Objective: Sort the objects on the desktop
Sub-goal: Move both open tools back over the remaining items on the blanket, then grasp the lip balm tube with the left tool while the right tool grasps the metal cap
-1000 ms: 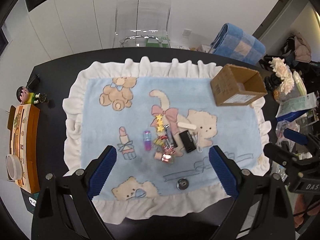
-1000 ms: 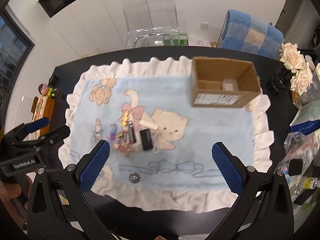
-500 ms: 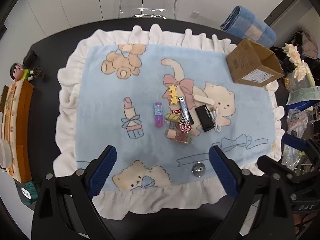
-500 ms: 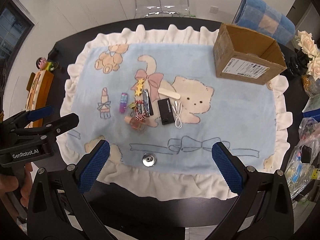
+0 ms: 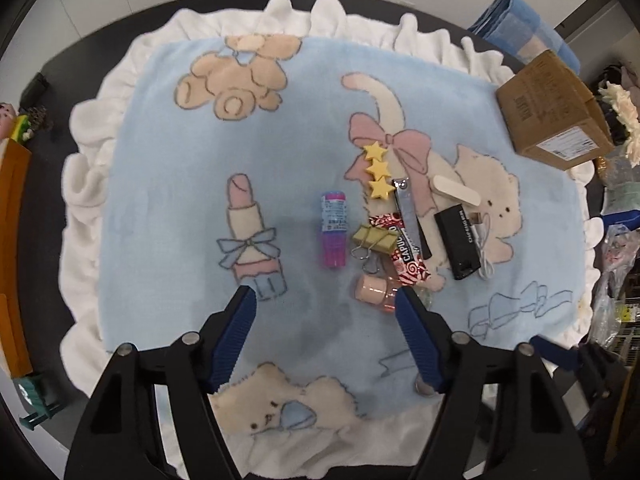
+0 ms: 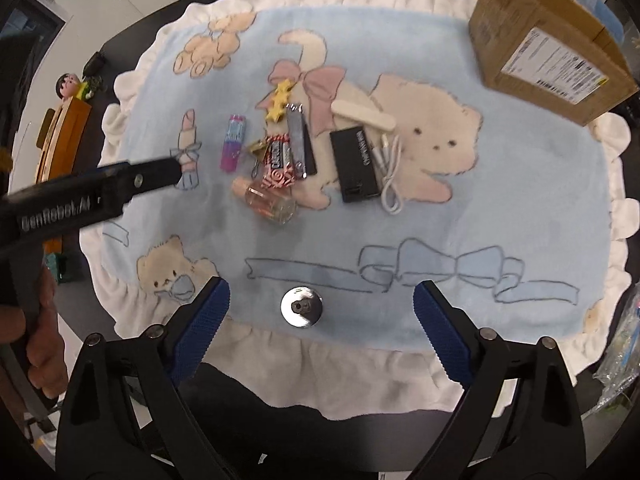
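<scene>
Small items lie clustered on a blue cartoon blanket (image 5: 168, 184): a purple lip balm (image 5: 334, 232), a yellow star clip (image 5: 378, 172), a nail clipper (image 5: 408, 216), a nail file (image 5: 456, 190), a black power bank (image 5: 458, 242) with a white cable (image 5: 486, 248), a gold binder clip (image 5: 374, 238), a red candy (image 5: 408, 258) and a small pink bottle (image 5: 374, 290). My left gripper (image 5: 324, 312) hovers just in front of the lip balm, its jaws closing on nothing. My right gripper (image 6: 320, 306) straddles a silver round piece (image 6: 301, 307), closing but not touching it.
An open cardboard box (image 6: 548, 40) stands on the blanket's far right corner. A wooden organiser (image 5: 12, 248) and a small figurine (image 6: 70, 84) sit on the black table at the left. Plastic bags (image 5: 612, 288) and flowers (image 5: 622, 108) crowd the right edge.
Both grippers have come down close to the blanket. The left jaws have narrowed. The silver round piece now lies between the right fingers.
</scene>
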`<state>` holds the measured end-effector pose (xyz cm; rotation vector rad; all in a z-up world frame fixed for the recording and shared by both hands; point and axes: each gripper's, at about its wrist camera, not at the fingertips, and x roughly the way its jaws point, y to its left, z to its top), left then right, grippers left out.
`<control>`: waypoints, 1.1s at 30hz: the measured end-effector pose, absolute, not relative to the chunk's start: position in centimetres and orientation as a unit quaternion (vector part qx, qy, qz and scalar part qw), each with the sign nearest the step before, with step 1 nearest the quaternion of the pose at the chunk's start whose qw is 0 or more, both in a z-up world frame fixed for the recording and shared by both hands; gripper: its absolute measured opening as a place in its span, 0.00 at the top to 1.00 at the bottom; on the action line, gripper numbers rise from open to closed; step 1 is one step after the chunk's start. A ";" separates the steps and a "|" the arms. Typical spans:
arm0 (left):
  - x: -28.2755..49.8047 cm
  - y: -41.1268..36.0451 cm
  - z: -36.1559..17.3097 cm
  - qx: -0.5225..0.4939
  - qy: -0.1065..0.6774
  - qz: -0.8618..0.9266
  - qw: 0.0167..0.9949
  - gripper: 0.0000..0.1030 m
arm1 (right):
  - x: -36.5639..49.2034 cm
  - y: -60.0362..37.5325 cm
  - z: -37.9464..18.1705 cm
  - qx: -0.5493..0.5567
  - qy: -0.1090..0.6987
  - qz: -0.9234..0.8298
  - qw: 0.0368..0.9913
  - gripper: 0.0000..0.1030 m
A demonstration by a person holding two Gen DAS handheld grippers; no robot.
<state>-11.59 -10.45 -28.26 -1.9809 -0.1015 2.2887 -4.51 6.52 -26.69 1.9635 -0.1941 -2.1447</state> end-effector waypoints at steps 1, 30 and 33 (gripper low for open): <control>-12.0 -10.4 -28.7 -0.652 -0.032 0.755 0.053 0.35 | -4.4 6.2 -27.4 0.673 -0.067 -0.728 0.115 0.09; -16.0 -8.0 -33.4 -0.642 0.140 0.731 0.185 0.73 | -0.8 3.7 -33.9 0.667 -0.065 -0.732 0.119 0.46; -15.8 -7.7 -33.4 -0.636 0.168 0.726 0.203 0.74 | -0.6 3.4 -33.9 0.666 -0.064 -0.734 0.118 0.53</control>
